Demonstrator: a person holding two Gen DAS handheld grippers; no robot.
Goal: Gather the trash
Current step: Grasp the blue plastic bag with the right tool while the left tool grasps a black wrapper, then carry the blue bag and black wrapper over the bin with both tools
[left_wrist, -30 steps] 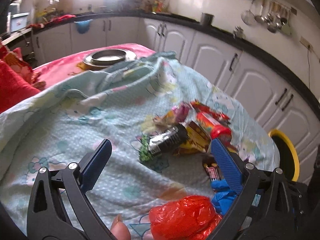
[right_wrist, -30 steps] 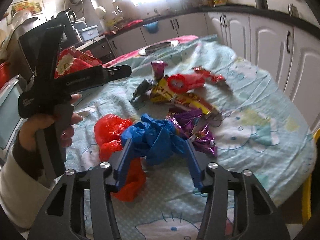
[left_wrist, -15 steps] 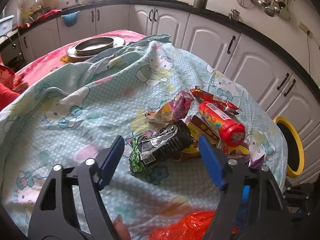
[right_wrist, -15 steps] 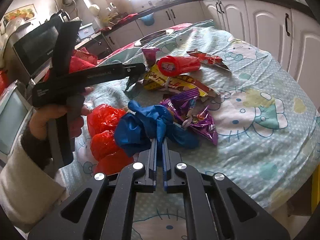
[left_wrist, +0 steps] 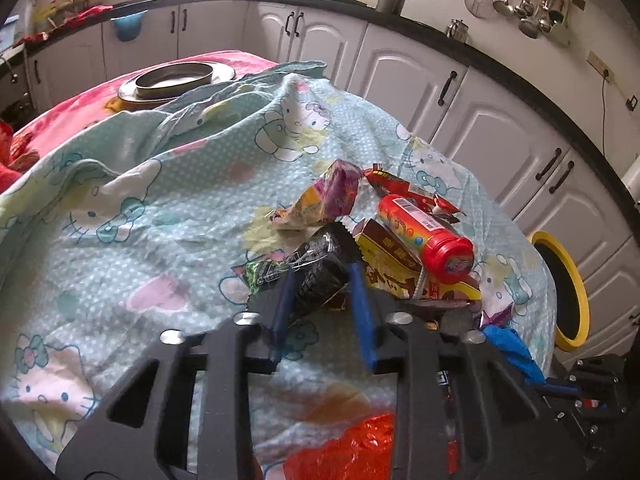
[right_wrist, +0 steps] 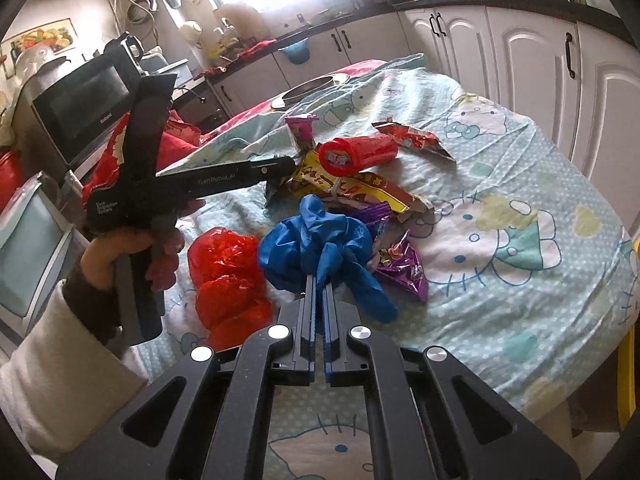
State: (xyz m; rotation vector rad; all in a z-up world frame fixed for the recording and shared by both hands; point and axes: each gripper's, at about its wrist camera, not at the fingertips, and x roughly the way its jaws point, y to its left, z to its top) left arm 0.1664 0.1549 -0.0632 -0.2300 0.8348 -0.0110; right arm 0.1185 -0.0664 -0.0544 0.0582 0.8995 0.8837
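1. The right gripper (right_wrist: 319, 280) had its jaws drawn almost together, pinching a fold of the crumpled blue plastic bag (right_wrist: 316, 240), which sat on the cartoon-print tablecloth (right_wrist: 500, 240) at the near edge of the trash pile.
2. Just left of that bag lay a red plastic bag (right_wrist: 226, 276), touching it; a purple foil wrapper (right_wrist: 400, 264) lay just to its right.
3. The left gripper (left_wrist: 322, 280) had just been closing its jaws, and the blue pads pressed on either side of a black snack wrapper (left_wrist: 312, 264) with a green end, near the middle of the table.
4. A hand (right_wrist: 120, 248) in a pale sleeve gripped the left tool's handle.
5. Beyond the black wrapper a red tube (left_wrist: 424, 232) lay on its side on a yellow-and-red packet (left_wrist: 396, 264), with a pink-and-yellow wrapper (left_wrist: 324, 200) and a red wrapper (left_wrist: 404, 188) further back.
6. A round metal pan (left_wrist: 176, 78) stood at the far end of the table, on a pink cloth.
7. White cabinets (left_wrist: 404, 76) lined the wall behind.
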